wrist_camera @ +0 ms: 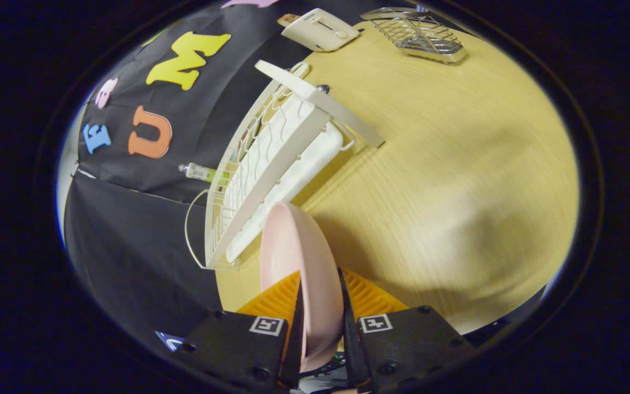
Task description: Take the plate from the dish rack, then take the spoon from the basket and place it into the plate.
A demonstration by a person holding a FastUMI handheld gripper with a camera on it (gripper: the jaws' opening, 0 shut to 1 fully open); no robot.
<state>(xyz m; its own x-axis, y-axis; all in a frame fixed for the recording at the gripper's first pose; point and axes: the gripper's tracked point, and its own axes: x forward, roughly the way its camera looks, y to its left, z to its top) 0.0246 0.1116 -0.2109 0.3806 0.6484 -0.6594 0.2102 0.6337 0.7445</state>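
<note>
Between the jaws — pink plate (298, 257) clamped, dish rack (271, 158) just beyond, wire basket (421, 33) far.

Pink plate (298, 257) on edge, pinched between the tongs (320, 298); white dish rack (271, 164) just beyond

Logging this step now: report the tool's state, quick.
Tool: shut on the pale pink round plate, both fingers pressing its rim, plate held clear of the white wire dish rack above the wooden table.

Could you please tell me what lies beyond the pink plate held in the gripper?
The gripper is shut on the pink plate. Beyond it the white dish rack stands on the wooden table. The plate hides the rack's nearest corner.
</note>
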